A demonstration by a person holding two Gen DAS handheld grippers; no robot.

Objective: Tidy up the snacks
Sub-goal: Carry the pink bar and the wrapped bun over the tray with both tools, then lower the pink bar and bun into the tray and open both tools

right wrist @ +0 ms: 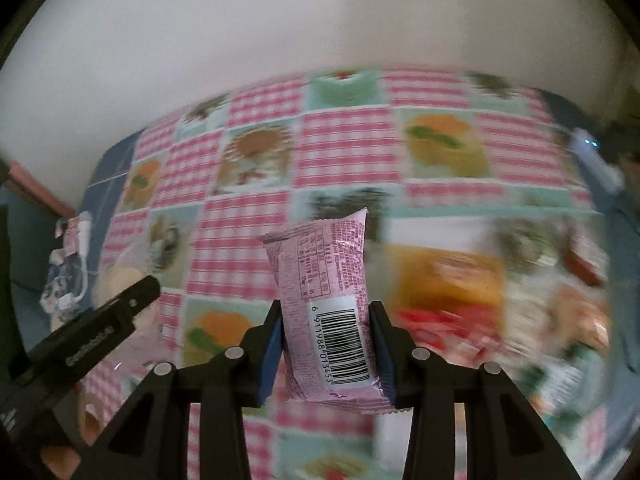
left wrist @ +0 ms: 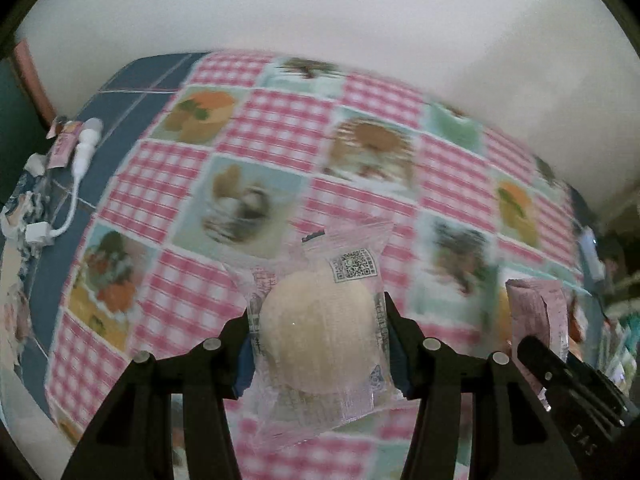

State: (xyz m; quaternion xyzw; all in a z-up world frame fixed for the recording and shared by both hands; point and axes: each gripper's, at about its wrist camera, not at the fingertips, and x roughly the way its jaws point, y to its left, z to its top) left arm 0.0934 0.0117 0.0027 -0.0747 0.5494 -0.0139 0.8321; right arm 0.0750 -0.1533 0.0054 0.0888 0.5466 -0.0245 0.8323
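Your left tongs (left wrist: 316, 334) clamp a clear-wrapped bun (left wrist: 318, 340); your right tongs (right wrist: 326, 340) clamp a pink snack bar (right wrist: 328, 312) — both above the tabletop (left wrist: 280, 128). Slick wrappers may slip — avoid jerks.

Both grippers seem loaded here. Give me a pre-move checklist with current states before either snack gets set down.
1. Left gripper shut on the bun: ok.
2. Right gripper shut on the pink bar: ok.
3. Both snacks lifted off the tablecloth: ok.
4. Grippers apart, not touching: ok.
5. Drop-off container in view: not ok, none seen.
6. Snack pile at right identifiable: cannot tell, blurred.
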